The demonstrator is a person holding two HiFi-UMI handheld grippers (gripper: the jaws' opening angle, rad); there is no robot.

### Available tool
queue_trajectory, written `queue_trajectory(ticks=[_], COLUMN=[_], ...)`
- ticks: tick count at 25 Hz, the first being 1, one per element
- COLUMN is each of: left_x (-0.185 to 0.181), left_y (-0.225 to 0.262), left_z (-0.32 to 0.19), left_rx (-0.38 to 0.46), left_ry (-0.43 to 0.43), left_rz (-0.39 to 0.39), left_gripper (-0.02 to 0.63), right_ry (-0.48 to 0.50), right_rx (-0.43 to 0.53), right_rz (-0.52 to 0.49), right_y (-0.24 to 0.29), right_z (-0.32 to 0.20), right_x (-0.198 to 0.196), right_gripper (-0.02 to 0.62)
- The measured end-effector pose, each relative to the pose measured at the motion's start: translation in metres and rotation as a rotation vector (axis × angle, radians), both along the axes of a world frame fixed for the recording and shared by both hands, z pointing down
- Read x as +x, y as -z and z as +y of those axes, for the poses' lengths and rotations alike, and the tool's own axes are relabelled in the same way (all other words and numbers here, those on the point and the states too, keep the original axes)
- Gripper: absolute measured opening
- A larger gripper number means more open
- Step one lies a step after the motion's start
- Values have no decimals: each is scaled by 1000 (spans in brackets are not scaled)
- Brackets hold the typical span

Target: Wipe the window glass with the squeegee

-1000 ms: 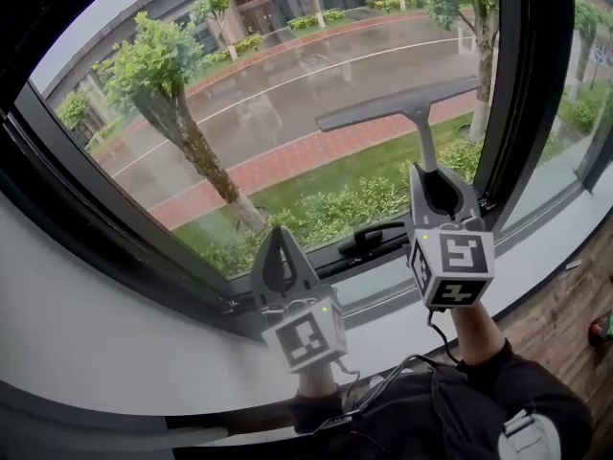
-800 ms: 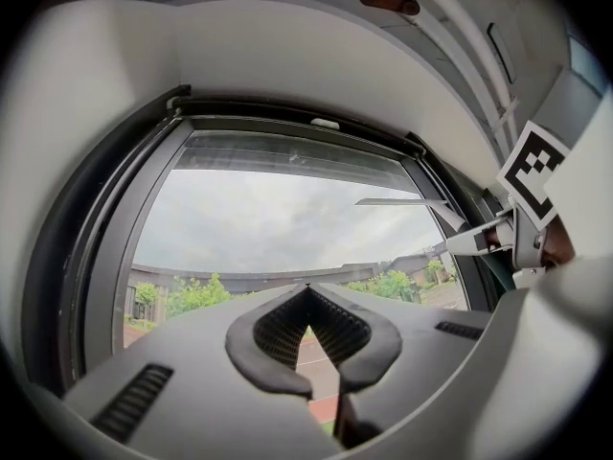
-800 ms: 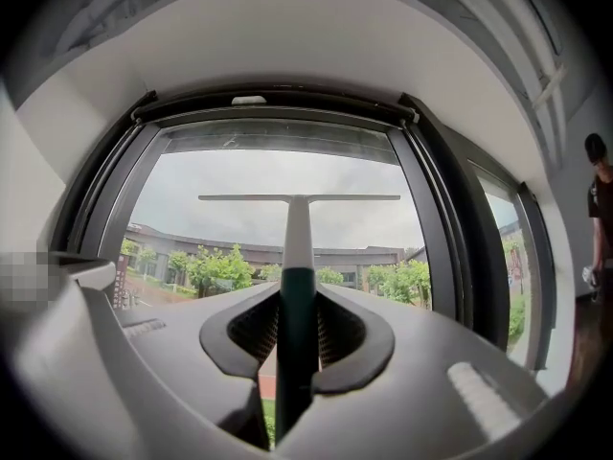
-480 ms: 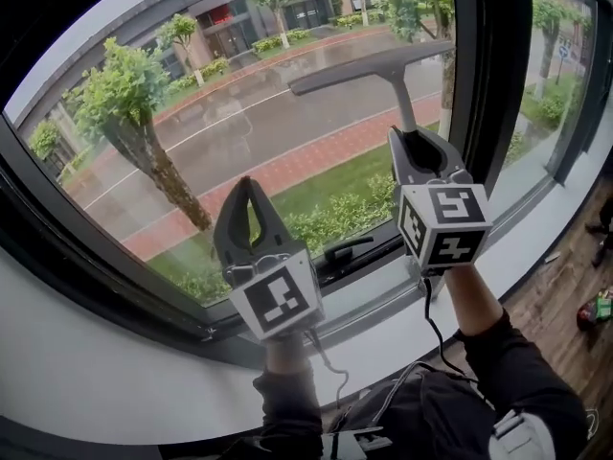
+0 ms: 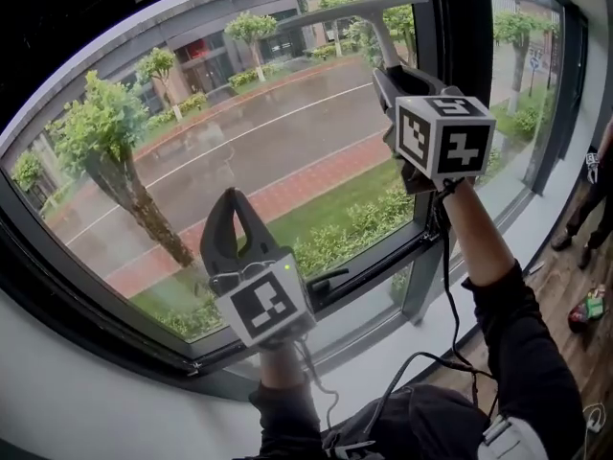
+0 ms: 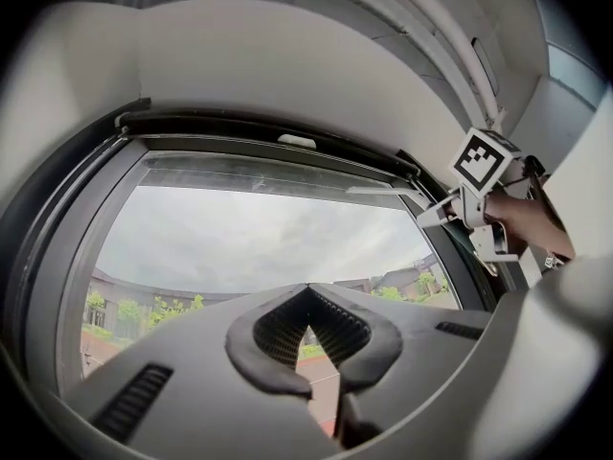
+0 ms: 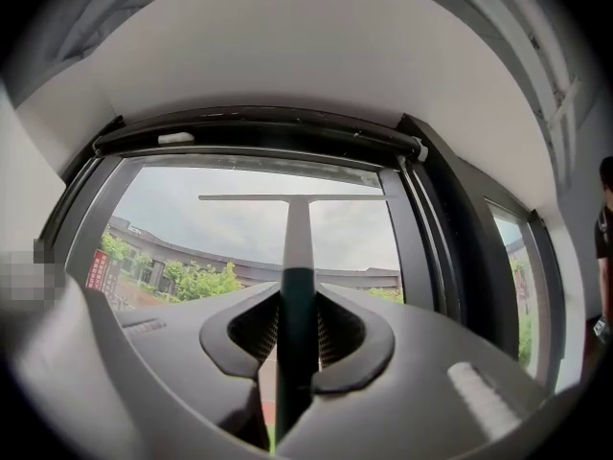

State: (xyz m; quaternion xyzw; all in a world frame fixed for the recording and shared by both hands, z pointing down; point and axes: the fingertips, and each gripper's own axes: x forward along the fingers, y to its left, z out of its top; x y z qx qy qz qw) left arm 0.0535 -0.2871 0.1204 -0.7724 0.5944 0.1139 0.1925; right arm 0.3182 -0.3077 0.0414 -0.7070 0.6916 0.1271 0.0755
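Rising since a second ago, the right gripper (image 5: 388, 70) is carrying the squeegee (image 5: 369, 17) from mid-pane up toward the top of the window glass (image 5: 239, 132). Its fingers are clenching the squeegee's dark handle, which is running straight out between them. Beyond the fingertips the pale shaft is leading to the crossbar blade, which is lying level just under the upper window frame (image 7: 259, 127). Whether the blade is touching the glass, I cannot tell. Just right of these fingers, the dark mullion (image 5: 455, 27) is standing close to the blade's end.

The left gripper (image 5: 233, 204), below and to the left of the right one, is hovering before the lower pane with its fingers pressed together on nothing. The latch handle (image 5: 330, 281) is sitting just to its right.

Judging from here, the risk is lying in the pull downward. If the blade is meeting the glass unevenly, the thin handle is likely to be twisting between the fingers and leaving streaks. Drifting rightward, the blade end could be catching the mullion; pushing higher, it could be knocking the upper frame.
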Motion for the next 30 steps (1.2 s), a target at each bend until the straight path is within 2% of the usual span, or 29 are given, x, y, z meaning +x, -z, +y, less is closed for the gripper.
queue_trajectory(ticks=[4, 9, 22, 30], left_x=[10, 10, 6, 4], left_y=[10, 9, 0, 3], left_z=[-8, -7, -2, -3], left_rx=[-3, -17, -30, -18], left_ry=[-18, -27, -18, -13], left_rz=[-11, -3, 9, 13], left_gripper=[0, 0, 0, 0], right_ry=[-4, -4, 4, -10], right_rx=[14, 5, -35, -28], right_rz=[5, 18, -17, 5], right_y=[43, 66, 78, 79], right_z=[-11, -14, -41, -43], right_x=[22, 32, 34, 36], right_gripper=[72, 72, 72, 72])
